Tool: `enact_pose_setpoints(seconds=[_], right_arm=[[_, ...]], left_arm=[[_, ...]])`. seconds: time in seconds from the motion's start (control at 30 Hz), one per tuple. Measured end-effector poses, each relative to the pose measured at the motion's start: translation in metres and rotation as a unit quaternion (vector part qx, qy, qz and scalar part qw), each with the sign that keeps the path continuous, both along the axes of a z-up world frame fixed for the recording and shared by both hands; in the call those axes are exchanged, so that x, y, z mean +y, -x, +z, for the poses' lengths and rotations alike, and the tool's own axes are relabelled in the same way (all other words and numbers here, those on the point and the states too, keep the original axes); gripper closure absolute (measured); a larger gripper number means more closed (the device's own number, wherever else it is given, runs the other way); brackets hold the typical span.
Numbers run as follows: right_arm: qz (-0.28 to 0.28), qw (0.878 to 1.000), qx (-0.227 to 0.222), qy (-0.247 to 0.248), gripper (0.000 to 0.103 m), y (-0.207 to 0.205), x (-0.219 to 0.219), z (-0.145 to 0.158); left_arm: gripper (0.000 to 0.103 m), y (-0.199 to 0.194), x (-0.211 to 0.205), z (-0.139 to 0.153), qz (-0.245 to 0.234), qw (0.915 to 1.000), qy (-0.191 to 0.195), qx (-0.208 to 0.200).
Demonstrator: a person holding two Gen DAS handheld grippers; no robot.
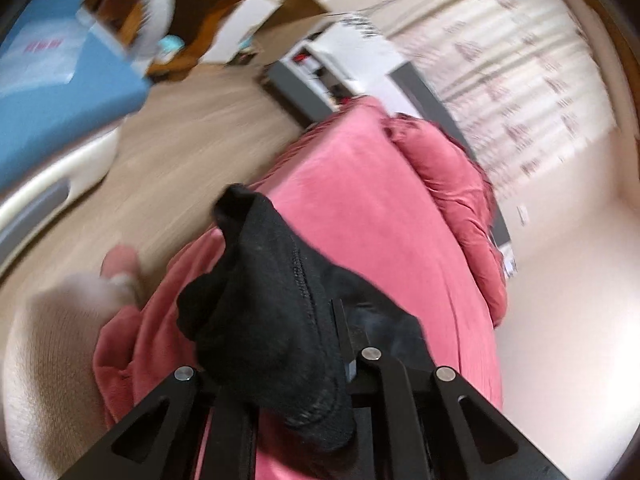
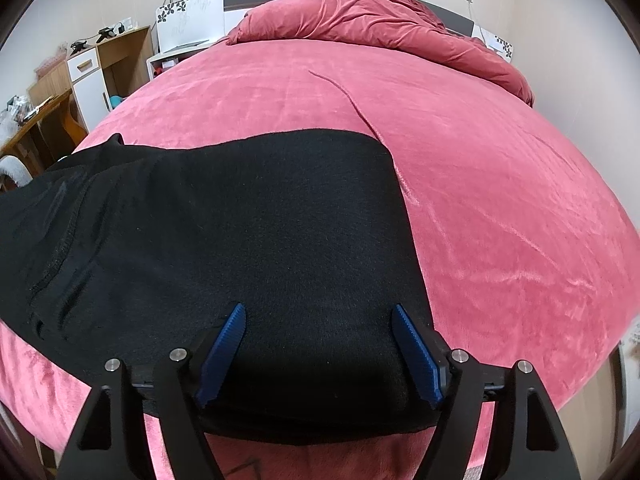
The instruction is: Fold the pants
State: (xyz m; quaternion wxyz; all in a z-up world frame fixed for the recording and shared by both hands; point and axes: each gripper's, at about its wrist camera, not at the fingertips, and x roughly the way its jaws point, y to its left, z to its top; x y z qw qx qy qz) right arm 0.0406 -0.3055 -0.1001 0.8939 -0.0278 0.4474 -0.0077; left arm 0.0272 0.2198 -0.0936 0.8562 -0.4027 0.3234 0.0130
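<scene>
Hanging bunched from the left gripper (image 1: 320, 344), a fold of the black knit pants (image 1: 264, 312) is clamped between its nearly closed jaws, lifted clear of the pink plush bedspread (image 1: 360, 208) with a stitched seam running up the raised cloth. Everything in the left wrist view is smeared by motion. At far left a blue box (image 1: 60, 92) bears red lettering too blurred to read, and below it a pale sleeve (image 1: 52, 344) shows at the edge. Beyond the bedspread lies a wood-look floor (image 1: 192, 132), then a rumpled pink duvet (image 1: 448, 184), and at far right a pale patterned curtain (image 1: 520, 80) whose marks cannot be made out as writing.

In the right wrist view, wooden desk furniture with a white drawer (image 2: 86, 66) stands at far left beside the bed. The pants (image 2: 248, 232) lie spread flat across the near part of the bedspread (image 2: 480, 200), their left portion rising toward the frame edge, their near edge draped over the bed's side. The right gripper (image 2: 318, 350) hovers at that near edge with its blue ribbed pads (image 2: 222, 352) standing wide apart, cloth lying between them but not pinched. A white headboard panel with black flower decals (image 2: 188, 16) stands at the back; no brand or label is legible.
</scene>
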Motion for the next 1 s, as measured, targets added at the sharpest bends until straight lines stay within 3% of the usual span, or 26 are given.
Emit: enact_pose_setpoints(seconds=[0.17, 0.3, 0.53, 0.7, 1.0], right_arm=[[0.002, 1.000, 0.002, -0.002, 0.024, -0.001, -0.001, 0.000], [0.003, 1.000, 0.003, -0.003, 0.024, -0.002, 0.001, 0.000], [0.008, 1.000, 0.010, -0.003, 0.020, -0.004, 0.004, -0.001], [0.016, 1.000, 0.019, -0.003, 0.011, -0.007, 0.009, -0.001], [-0.002, 0.999, 0.013, -0.029, 0.011, -0.003, 0.004, 0.014]], left_arm=[[0.090, -0.004, -0.030, 0.036, -0.038, 0.9974, -0.052, -0.032], [0.090, -0.009, -0.065, 0.064, -0.085, 0.9900, -0.095, -0.062], [0.091, -0.024, -0.118, 0.093, -0.152, 0.9781, -0.099, -0.103], [0.091, -0.036, -0.161, 0.107, -0.207, 0.9647, -0.108, -0.122], [0.091, -0.052, -0.217, 0.109, -0.267, 0.9483, -0.118, -0.126]])
